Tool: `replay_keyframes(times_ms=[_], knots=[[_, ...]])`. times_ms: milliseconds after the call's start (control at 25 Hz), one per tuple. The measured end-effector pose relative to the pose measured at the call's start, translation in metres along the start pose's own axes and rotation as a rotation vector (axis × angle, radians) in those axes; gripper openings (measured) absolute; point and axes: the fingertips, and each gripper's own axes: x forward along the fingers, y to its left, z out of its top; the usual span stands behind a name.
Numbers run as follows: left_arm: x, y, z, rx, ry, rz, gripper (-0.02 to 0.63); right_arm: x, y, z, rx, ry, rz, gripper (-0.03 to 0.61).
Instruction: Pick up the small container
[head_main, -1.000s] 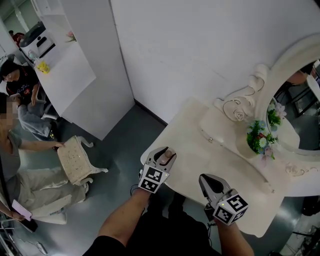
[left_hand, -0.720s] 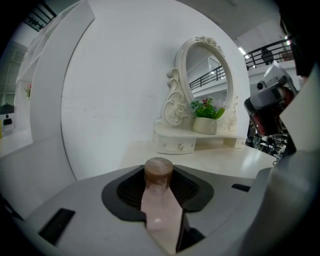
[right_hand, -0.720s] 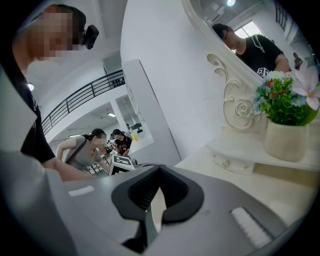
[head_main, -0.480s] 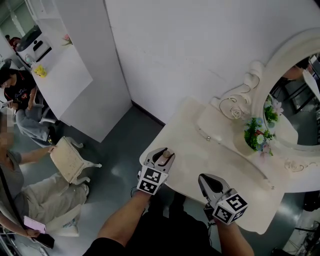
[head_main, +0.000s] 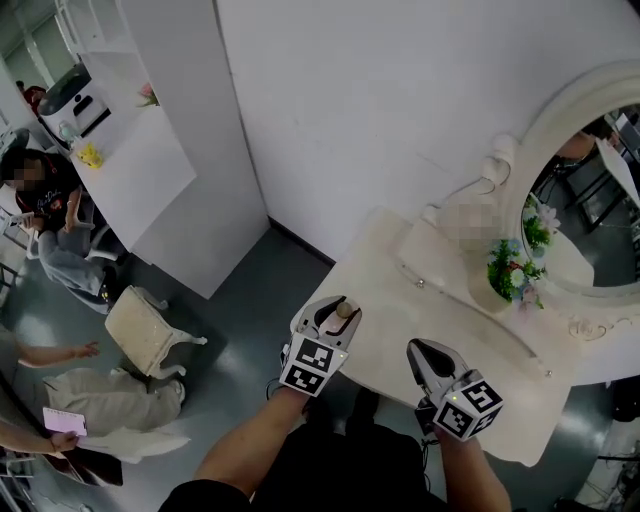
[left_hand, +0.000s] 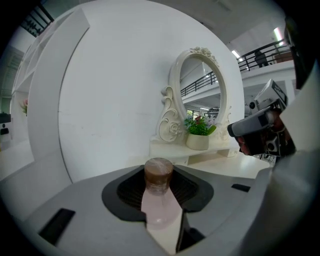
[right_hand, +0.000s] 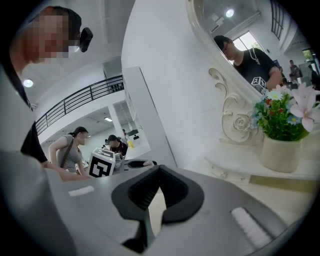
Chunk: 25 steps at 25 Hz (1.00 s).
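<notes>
The small container (left_hand: 159, 173) is a pale pink bottle with a brown cap. It stands upright between the black pads of my left gripper (left_hand: 160, 201), which is shut on its body. In the head view the left gripper (head_main: 336, 316) hovers over the near left corner of the cream dressing table (head_main: 400, 330), with the container's cap (head_main: 343, 310) showing at its tip. My right gripper (head_main: 424, 358) is over the table's front edge, to the right of the left one. Its jaws are shut with nothing between them (right_hand: 154, 201).
An ornate oval mirror (head_main: 600, 120) and a white pot of flowers (head_main: 512, 272) stand on the table's raised back shelf. A white wall runs behind. On the grey floor to the left lies a cream stool (head_main: 148, 332), with several people beyond it.
The left gripper, with the container in it, has shifted slightly right over the table corner. The stool on the floor at left has been moved. The right gripper has barely moved.
</notes>
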Motion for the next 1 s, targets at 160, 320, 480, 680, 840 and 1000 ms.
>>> replay_keyframes(times_ms=[160, 320, 480, 680, 840, 1000], knots=[[-0.015, 0.000, 0.018, 0.019, -0.026, -0.018, 0.143, -0.004, 0.007, 0.007, 0.001, -0.036, -0.028, 0.011], [-0.029, -0.003, 0.028, 0.017, -0.031, -0.041, 0.143, -0.014, 0.015, 0.011, 0.003, -0.077, -0.066, 0.011], [-0.039, -0.009, 0.035, 0.031, -0.032, -0.070, 0.142, -0.026, 0.017, 0.018, 0.005, -0.119, -0.098, 0.011], [-0.048, -0.017, 0.048, 0.038, -0.030, -0.082, 0.143, -0.041, 0.011, 0.023, 0.002, -0.152, -0.118, 0.009], [-0.051, -0.030, 0.065, 0.046, -0.036, -0.084, 0.143, -0.058, -0.003, 0.027, 0.005, -0.171, -0.129, 0.011], [-0.053, -0.045, 0.083, 0.053, -0.042, -0.068, 0.143, -0.079, -0.017, 0.037, -0.009, -0.186, -0.115, 0.009]])
